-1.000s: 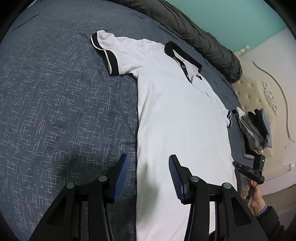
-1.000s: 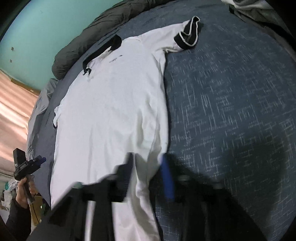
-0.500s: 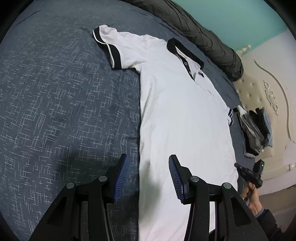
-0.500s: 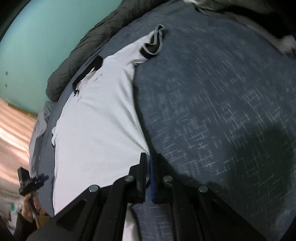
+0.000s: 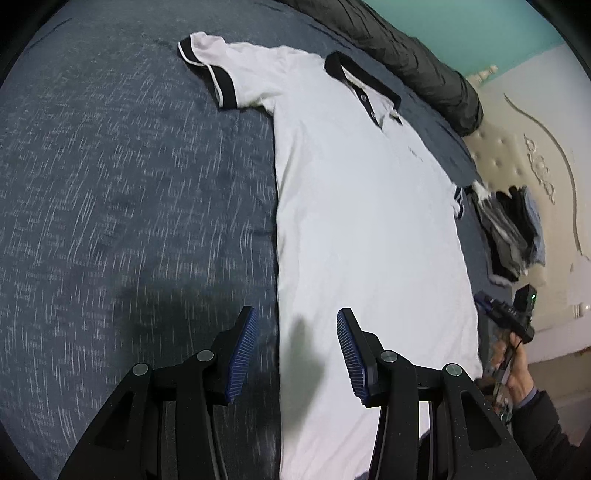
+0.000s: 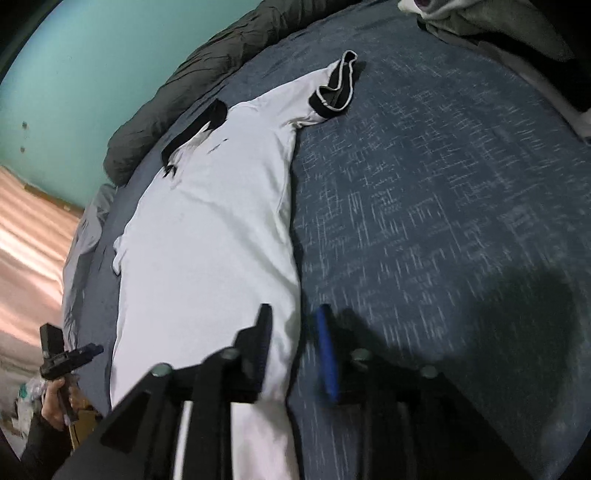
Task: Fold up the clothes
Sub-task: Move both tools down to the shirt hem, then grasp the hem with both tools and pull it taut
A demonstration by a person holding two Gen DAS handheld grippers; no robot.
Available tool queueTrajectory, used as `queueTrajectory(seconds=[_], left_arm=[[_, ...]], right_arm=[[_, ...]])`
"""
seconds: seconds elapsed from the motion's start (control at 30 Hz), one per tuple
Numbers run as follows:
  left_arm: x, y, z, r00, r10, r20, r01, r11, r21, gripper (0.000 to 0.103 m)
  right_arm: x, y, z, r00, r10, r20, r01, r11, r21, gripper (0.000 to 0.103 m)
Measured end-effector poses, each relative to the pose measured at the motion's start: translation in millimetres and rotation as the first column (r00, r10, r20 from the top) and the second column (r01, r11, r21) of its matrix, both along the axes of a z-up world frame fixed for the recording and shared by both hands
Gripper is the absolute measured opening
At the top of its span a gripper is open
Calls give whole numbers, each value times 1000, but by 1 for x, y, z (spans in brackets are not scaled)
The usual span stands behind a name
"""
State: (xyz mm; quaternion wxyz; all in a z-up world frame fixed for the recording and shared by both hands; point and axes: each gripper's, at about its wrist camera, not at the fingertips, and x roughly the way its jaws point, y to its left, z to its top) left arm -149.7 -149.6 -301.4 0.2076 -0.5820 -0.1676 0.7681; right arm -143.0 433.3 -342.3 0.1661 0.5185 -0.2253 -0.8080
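A white polo shirt [image 5: 362, 229] with black collar and sleeve bands lies spread face up on the dark blue bedspread [image 5: 129, 192]. My left gripper [image 5: 295, 352] is open and hovers low over the shirt's left side edge near the hem, with that edge below the gap. In the right wrist view the shirt [image 6: 207, 240] runs up to the left. My right gripper [image 6: 294, 350] has its jaws opening, and the shirt's right side edge lies loose between the blue pads [image 6: 327, 358].
A rolled dark grey duvet [image 5: 406, 55] lies along the far side of the bed. A stack of folded clothes [image 5: 509, 229] sits by the cream headboard [image 5: 535, 158]. A heap of loose garments [image 6: 498, 33] lies at the bed's far corner.
The right gripper's jaws, shut at the shirt's right edge half a second ago, now stand apart. The left gripper stays open over the left edge, its view tilted slightly.
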Motion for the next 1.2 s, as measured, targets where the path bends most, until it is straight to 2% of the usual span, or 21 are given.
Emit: queueTrajectory(seconds=[0.37, 0.5, 0.67, 0.77, 1.0, 1.2], left_arm=[[58, 3, -1, 992, -105, 70, 108, 993, -45, 49], [74, 2, -11, 987, -108, 117, 116, 991, -62, 49], [90, -3, -20, 983, -99, 152, 113, 990, -89, 49], [99, -6, -22, 982, -99, 163, 114, 989, -89, 49], [117, -9, -30, 977, -101, 187, 118, 989, -84, 49], [126, -11, -32, 980, -95, 173, 109, 991, -72, 48]], right_arm=[[71, 2, 19, 989, 137, 60, -140, 990, 34, 26], [87, 4, 14, 987, 138, 88, -143, 988, 55, 27], [104, 7, 10, 985, 140, 105, -145, 989, 39, 27], [114, 7, 4, 982, 146, 122, -153, 987, 50, 27], [129, 6, -5, 980, 141, 139, -144, 989, 12, 27], [133, -3, -6, 979, 160, 129, -165, 986, 35, 25]])
